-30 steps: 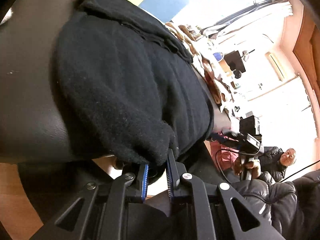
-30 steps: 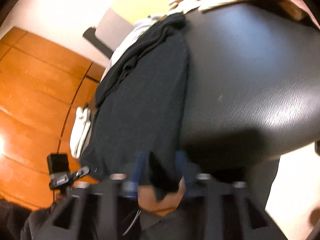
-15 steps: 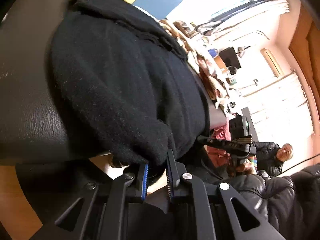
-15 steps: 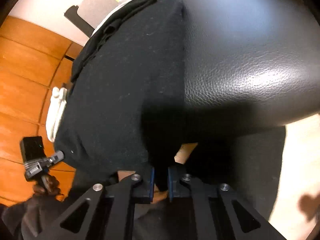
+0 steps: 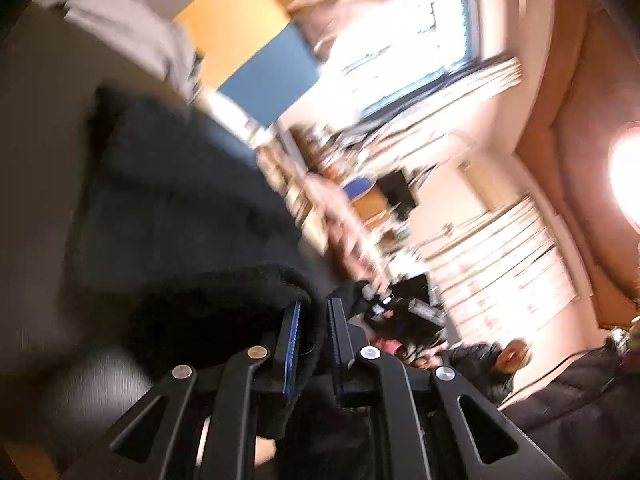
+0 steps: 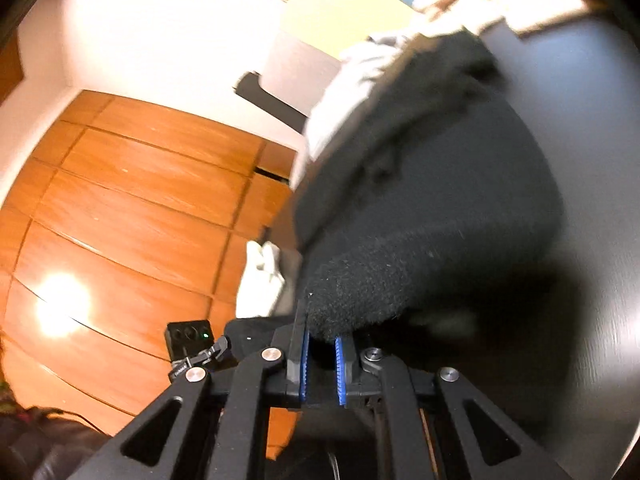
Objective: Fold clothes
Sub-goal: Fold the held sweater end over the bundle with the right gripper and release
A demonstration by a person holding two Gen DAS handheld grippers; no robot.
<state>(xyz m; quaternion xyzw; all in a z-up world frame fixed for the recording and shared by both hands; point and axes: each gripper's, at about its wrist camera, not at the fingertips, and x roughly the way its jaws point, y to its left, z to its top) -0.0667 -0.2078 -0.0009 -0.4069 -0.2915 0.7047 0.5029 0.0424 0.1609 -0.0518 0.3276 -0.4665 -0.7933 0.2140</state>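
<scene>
1. A black fuzzy knit garment [image 6: 420,208] lies spread on a dark leather-textured bench [image 6: 592,200]. Its near edge is bunched into a thick roll that reaches both sets of fingers.
2. In the right wrist view, the right gripper [image 6: 322,364] has its blue-padded fingers [image 6: 304,364] clamped on the rolled hem. The fabric bulges up and out above the pads and runs away over the bench top.
3. In the left wrist view, the left gripper [image 5: 314,340] has its fingers [image 5: 292,344] closed on a fold of the same black garment [image 5: 172,216]. Cloth fills the narrow gap between the pads and hangs down between the finger arms. This view is smeared by motion.
4. Beyond the garment, light grey and cream clothes [image 6: 360,76] are heaped at the far edge of the bench.
5. Left of the bench lies an orange wooden plank floor [image 6: 132,208], with a white cloth [image 6: 260,280] on it near the bench edge.
6. A seated person in a dark jacket [image 5: 492,364] appears low at the right of the left wrist view, under a bright window [image 5: 412,52].
</scene>
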